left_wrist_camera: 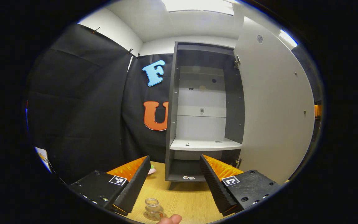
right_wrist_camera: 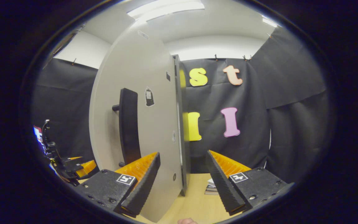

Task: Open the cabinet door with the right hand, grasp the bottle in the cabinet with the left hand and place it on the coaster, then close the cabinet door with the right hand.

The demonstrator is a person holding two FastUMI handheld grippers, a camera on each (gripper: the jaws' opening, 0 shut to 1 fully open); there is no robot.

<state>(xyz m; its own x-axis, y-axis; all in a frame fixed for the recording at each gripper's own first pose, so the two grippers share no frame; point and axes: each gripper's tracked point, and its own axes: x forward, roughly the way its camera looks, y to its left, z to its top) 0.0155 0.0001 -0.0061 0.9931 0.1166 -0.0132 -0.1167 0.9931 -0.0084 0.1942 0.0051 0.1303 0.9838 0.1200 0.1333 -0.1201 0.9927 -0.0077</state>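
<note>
I can read no text here: the small sticker [right_wrist_camera: 149, 96] on the cabinet door [right_wrist_camera: 135, 93], left of centre, is too blurred for me.

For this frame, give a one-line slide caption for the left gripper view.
Open left gripper above a small glass bottle on the wooden table, facing the cabinet, door swung open.
</note>
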